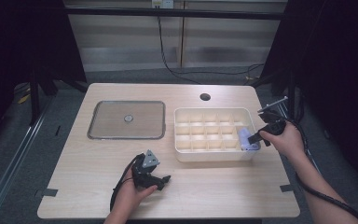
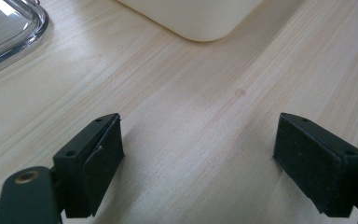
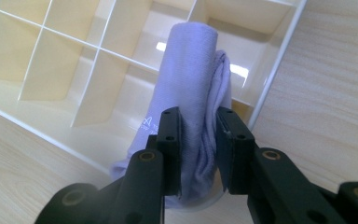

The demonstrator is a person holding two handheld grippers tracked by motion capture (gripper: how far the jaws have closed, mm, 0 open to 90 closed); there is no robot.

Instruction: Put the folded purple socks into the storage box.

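Right gripper [image 3: 199,140] clamping a rolled pale-lavender cloth [image 3: 191,88] over the cream plastic divided organiser box [image 1: 182,140]; risking snagging on thin dividers, unrolling. Left gripper [image 2: 198,163] resting wide open, empty.

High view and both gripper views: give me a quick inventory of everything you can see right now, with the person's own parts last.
Table: one, light wood, with a round hole near its far edge.
Tray: one, clear with a grey rim, on the table's left half, a small round piece at its centre.
Organiser box: one, cream, divided into compartments, on the table's right half.
Rolled cloth: one, pale lilac, over the box's near right corner compartment.
Tape marks: two, dark, at the table's near corners.
Left hand-held gripper: one, black, low over the bare table in front of the box, jaws wide apart, nothing between them.
Right hand-held gripper: one, black, jaws closed on the rolled cloth.
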